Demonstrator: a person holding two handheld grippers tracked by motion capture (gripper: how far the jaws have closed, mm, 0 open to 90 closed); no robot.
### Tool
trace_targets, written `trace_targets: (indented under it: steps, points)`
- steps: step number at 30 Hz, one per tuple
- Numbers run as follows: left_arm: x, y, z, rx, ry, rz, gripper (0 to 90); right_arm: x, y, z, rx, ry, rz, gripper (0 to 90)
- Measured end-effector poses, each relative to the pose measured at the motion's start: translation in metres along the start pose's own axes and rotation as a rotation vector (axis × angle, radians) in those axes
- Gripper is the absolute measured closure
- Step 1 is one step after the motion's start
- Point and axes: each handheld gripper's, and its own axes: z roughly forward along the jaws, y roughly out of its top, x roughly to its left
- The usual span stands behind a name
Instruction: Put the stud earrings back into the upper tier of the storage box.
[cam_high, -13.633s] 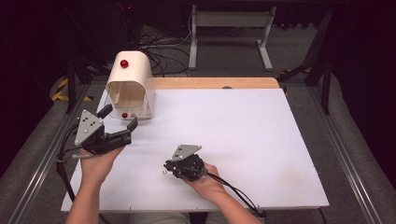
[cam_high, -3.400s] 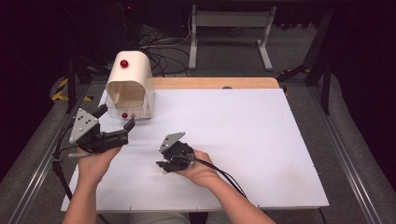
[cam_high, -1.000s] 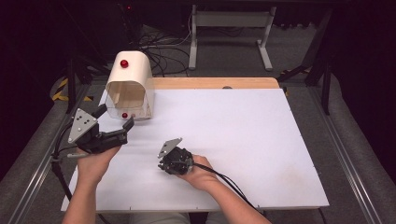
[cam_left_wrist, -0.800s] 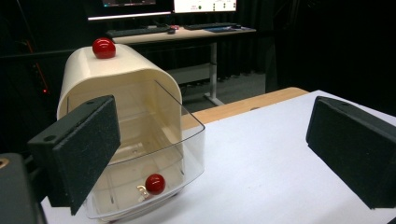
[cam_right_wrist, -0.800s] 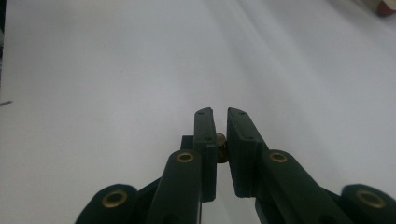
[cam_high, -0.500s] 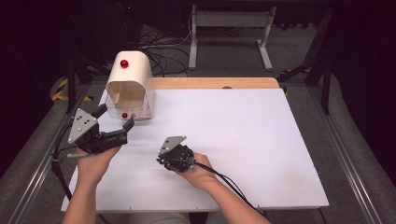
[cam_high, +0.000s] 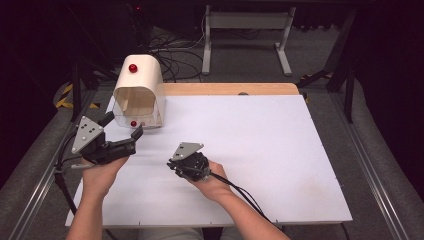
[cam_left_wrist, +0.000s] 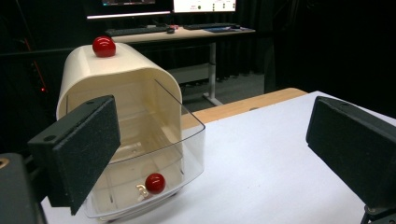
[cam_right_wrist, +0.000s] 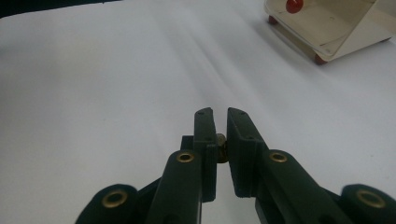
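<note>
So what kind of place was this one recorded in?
Probably a lab or data-collection workspace, not a home. A white-topped table stands on grey floor amid dark surroundings, loose cables run behind it, and a desk with monitors and a keyboard sits in the background.

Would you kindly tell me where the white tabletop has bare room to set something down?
The whole right half of the white tabletop, from the right gripper to the far edge, is bare. It is crowded at the left, where the left gripper nears the cream bread box.

White table (cam_high: 280, 150), cream bread box (cam_high: 139, 95) at its far-left corner
</note>
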Motion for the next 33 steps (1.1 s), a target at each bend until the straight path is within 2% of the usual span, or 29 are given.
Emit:
trace_targets:
  steps: [13, 22, 33]
  points:
    - [0.001, 0.0, 0.0, -0.001, -0.001, 0.001, 3.6, -0.001, 0.011, -0.006, -0.07, -0.048, 0.0, 83.2]
    - [0.001, 0.0, 0.0, 0.001, -0.006, 0.003, 3.7, -0.001, 0.019, -0.008, -0.084, -0.064, -0.014, 83.3]
    - [0.001, 0.0, 0.0, -0.002, -0.006, 0.002, 3.7, -0.005, 0.037, -0.011, -0.136, -0.091, -0.021, 83.3]
